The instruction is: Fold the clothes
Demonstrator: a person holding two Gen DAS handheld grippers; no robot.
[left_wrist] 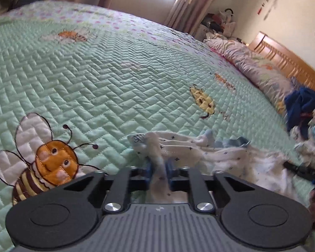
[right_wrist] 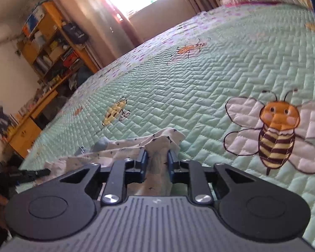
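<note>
Two grippers each pinch a fold of the same white star-print garment [left_wrist: 199,149]: the left gripper [left_wrist: 159,168] has its blue-padded jaws closed on a bunched strip, and the right gripper [right_wrist: 157,157] is clamped likewise on another edge [right_wrist: 157,145]. The garment lies rumpled at the near edge of the bed's green quilt [left_wrist: 115,79], just beside an embroidered bee [right_wrist: 277,130]. Farther off, a blue garment [left_wrist: 302,105] sits by pillows [left_wrist: 252,63] near the wooden headboard [left_wrist: 283,56]. Beyond the bed's far edge stands an orange shelf [right_wrist: 50,40]. No writing is legible.
</note>
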